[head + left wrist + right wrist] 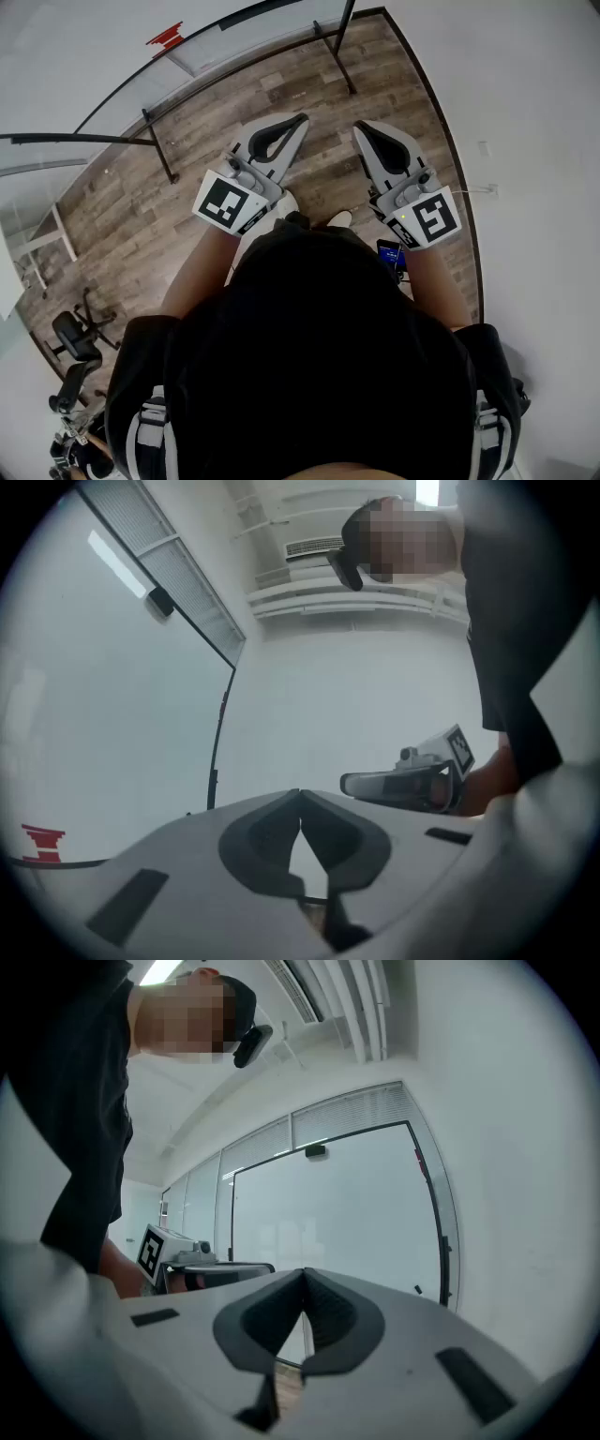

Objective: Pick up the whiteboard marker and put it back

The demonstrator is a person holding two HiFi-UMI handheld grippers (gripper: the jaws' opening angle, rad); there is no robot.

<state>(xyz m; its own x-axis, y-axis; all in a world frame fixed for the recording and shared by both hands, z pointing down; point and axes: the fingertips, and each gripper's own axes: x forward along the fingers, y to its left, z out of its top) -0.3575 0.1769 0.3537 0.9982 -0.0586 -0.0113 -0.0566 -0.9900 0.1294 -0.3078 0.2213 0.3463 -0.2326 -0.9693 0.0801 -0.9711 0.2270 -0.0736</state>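
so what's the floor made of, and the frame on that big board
Floor: wood or wood-look laminate with a matte grey-brown finish. Plank seams and grain show, but whether it is real timber or a print cannot be told. Board frame: probably painted metal, judging by the thin, straight black legs.

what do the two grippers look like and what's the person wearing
The left gripper and right gripper are light grey shells with dark pointed jaw pads, each carrying a white cube with black square markers. The person wears a black short-sleeved top.
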